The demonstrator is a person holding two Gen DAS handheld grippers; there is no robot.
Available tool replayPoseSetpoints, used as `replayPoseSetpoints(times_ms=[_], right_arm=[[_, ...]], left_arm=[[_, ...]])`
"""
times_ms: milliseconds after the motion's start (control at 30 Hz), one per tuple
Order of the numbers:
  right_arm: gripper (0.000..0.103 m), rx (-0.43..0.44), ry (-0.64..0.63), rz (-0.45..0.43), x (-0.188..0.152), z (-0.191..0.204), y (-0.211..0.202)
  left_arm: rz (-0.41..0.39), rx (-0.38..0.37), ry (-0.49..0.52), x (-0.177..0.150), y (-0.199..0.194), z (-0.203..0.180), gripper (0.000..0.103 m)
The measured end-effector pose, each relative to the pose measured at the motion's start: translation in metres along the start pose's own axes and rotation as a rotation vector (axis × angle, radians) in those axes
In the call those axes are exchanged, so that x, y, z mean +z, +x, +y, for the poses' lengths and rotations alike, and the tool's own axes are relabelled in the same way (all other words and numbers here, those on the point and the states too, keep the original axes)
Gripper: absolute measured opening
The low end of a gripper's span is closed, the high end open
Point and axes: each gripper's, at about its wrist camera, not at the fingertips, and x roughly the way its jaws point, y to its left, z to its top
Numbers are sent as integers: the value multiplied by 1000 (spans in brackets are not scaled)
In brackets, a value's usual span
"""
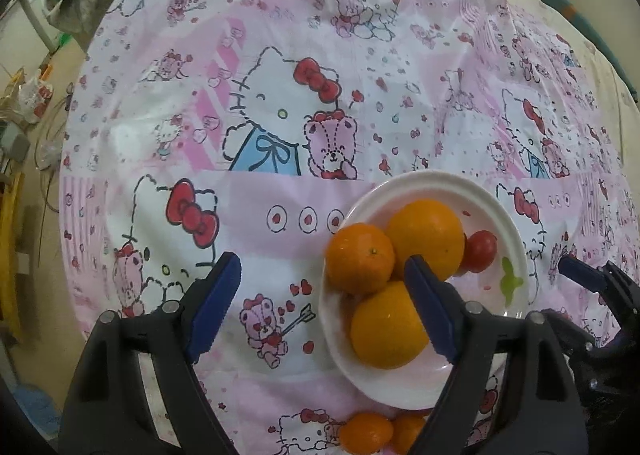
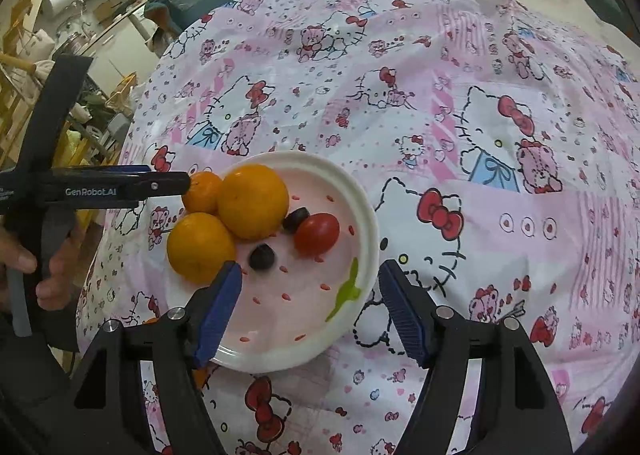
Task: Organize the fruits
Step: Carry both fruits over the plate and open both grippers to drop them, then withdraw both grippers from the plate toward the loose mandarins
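Most of the fruit is already gathered on the plate [image 2: 370, 215]: three oranges [image 2: 253, 201], a tomato [image 2: 317, 234] and two dark berries [image 2: 262, 257] just ahead of the right hand-held gripper [image 2: 310, 307]. Its jaws are spread, nothing held, and straddle the plate's near rim. The left hand-held gripper [image 1: 322, 305] is likewise open and empty, its right finger above the oranges. Two small oranges [image 1: 366, 435] are left on the cloth [image 1: 280, 15] beneath that gripper, just off the plate (probably the next picks). Free room is seen on the plate's right half; beyond both grippers the cloth lies clear, its left edge dropping off toward the clutter.
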Motion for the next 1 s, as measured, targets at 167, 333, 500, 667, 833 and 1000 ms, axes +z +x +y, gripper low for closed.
replayPoseSetpoints(times_ms=[167, 333, 500, 667, 833, 1000], right_arm=[[81, -11, -20, -11, -3, 8, -8], [87, -10, -5, -39, -7, 12, -21], [88, -6, 22, -63, -11, 12, -36], [88, -9, 78, -75, -22, 11, -46], [88, -12, 89, -78, -32, 19, -51], [88, 27, 170, -73, -47, 23, -53]], left_arm=[[-26, 20, 18, -7, -8, -1, 81], [-56, 56, 28, -13, -17, -2, 81], [-92, 72, 60, -22, -28, -4, 81], [-104, 65, 70, -36, -42, -5, 81], [-114, 40, 63, -51, -57, -4, 81], [-123, 18, 45, -69, -69, 4, 81]])
